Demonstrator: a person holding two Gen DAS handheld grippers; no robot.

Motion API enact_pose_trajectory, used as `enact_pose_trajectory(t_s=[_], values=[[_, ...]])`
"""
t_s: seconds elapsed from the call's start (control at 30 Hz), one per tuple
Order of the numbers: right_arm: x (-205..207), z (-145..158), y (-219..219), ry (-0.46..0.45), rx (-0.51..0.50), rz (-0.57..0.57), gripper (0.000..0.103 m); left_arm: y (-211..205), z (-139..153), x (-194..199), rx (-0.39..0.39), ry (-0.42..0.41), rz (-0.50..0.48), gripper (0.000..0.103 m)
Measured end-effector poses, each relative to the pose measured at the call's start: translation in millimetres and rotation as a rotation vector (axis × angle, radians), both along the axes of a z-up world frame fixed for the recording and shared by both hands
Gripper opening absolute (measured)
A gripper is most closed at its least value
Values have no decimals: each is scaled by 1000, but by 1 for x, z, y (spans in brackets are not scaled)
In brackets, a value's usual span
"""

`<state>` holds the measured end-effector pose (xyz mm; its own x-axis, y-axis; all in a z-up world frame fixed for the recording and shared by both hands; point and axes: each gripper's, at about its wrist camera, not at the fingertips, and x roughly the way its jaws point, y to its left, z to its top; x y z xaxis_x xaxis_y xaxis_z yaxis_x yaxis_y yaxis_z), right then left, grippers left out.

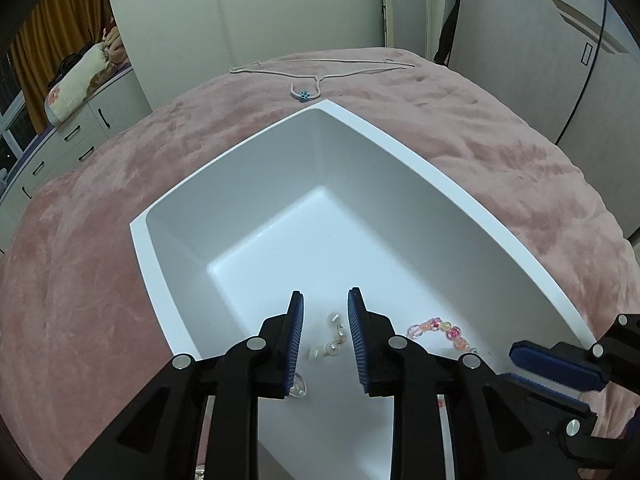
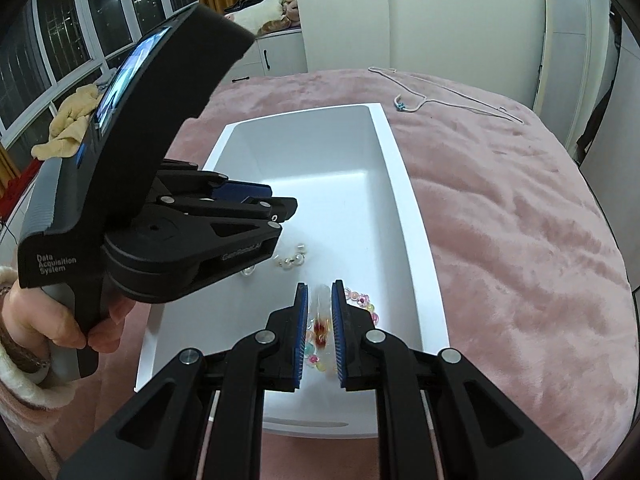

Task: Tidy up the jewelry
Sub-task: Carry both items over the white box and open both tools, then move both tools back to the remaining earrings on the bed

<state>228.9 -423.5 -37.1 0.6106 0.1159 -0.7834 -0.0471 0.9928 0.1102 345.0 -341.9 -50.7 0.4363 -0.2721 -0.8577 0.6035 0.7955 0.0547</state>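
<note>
A white box (image 1: pixel 240 152) sits on a pink blanket. My left gripper (image 1: pixel 326 294) hangs inside it, open; a pearl bracelet (image 1: pixel 334 338) lies loose on the box floor under the gap, clear of both pads. In the right wrist view the left gripper (image 2: pixel 280 208) shows from the side above the pearl bracelet (image 2: pixel 290 260). My right gripper (image 2: pixel 320 285) is shut on a colourful bead bracelet (image 2: pixel 320 336), whose beads show in the narrow slit between the pads. The rest of that bracelet (image 1: pixel 440 330) trails over the floor toward the right gripper (image 1: pixel 514 354).
A thin cord necklace with a blue pendant (image 1: pixel 306 95) lies on the pink blanket (image 1: pixel 480 140) beyond the box's far corner, also seen as the necklace (image 2: pixel 400 106). A person's hand (image 2: pixel 24 320) holds the left tool. Drawers (image 1: pixel 68 148) stand at the left, wardrobe doors behind.
</note>
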Motion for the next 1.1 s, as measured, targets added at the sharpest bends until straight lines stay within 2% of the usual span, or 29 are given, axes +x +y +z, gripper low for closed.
enact_pose_trajectory(t_s=[0.1,0.17,0.23,0.4,0.5,0.57,0.77,0.83,1.0,1.1], values=[[-1,3,-1,-5,-2,-6,15,5,7,-2,-18,-16,7,41],[-3,6,-1,-15,-1,-12,34,11,15,-4,-40,-27,16,43],[-6,12,0,-40,-10,-17,46,19,27,-6,-61,-48,24,50],[-11,28,8,-78,-8,-11,48,48,60,-12,-103,-112,55,60],[-14,41,18,-111,-24,2,60,74,81,-18,-136,-143,82,73],[-18,51,29,-139,-43,18,70,93,94,-22,-147,-171,99,75],[-29,75,56,-186,-57,56,75,146,125,-36,-163,-225,156,83],[-34,83,66,-210,-53,70,78,162,131,-43,-160,-243,169,90],[-40,91,95,-242,-40,108,87,204,137,-58,-128,-274,221,92],[-40,90,115,-242,-51,137,88,230,136,-67,-132,-269,266,92]])
